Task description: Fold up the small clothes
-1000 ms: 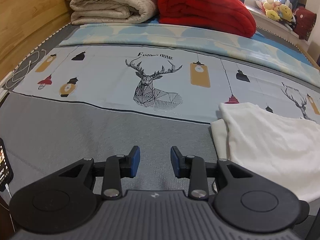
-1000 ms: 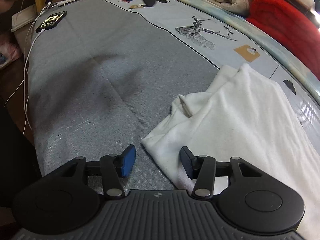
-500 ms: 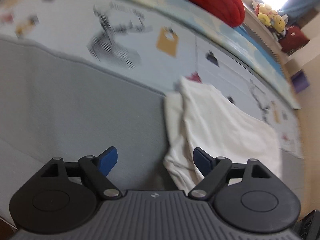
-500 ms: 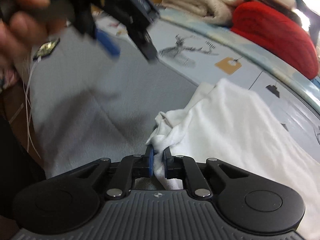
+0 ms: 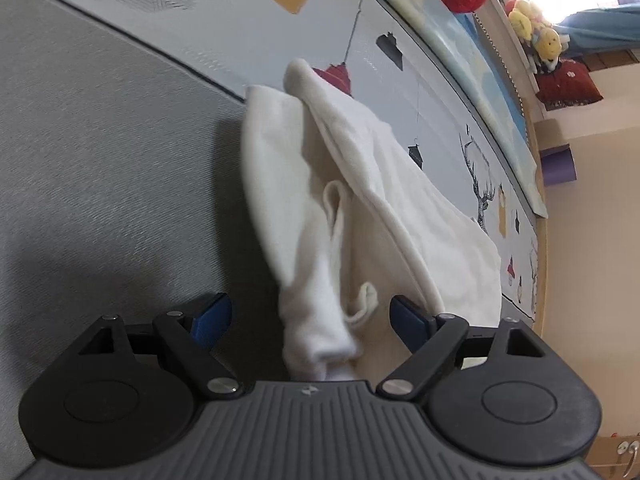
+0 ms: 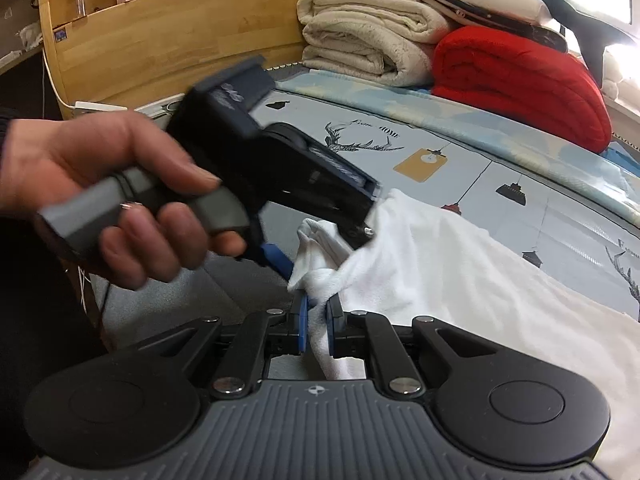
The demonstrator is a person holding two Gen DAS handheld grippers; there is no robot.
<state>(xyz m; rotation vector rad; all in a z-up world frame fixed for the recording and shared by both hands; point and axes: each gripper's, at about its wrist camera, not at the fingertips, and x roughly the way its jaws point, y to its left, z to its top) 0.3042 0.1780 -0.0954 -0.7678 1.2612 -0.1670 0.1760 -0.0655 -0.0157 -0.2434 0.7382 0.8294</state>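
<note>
1. My right tongs (image 6: 317, 322) are clenched on a bunched corner of the soft white garment (image 6: 460, 272), blue pads pinching the fleecy cloth.
2. My left tongs (image 5: 310, 320) are spread wide, the garment's (image 5: 360, 184) twisted end lying between the pads, neither pad touching it.
3. The garment lies rumpled on the bed (image 5: 100, 140), half on woven grey fabric, half on the smooth deer-print sheet (image 6: 440, 148).
4. My left hand (image 6: 120, 196) grips the left tongs' grey handle.
5. Rolled cream and red blankets (image 6: 520, 80) sit by the wooden headboard (image 6: 160, 40).
</note>
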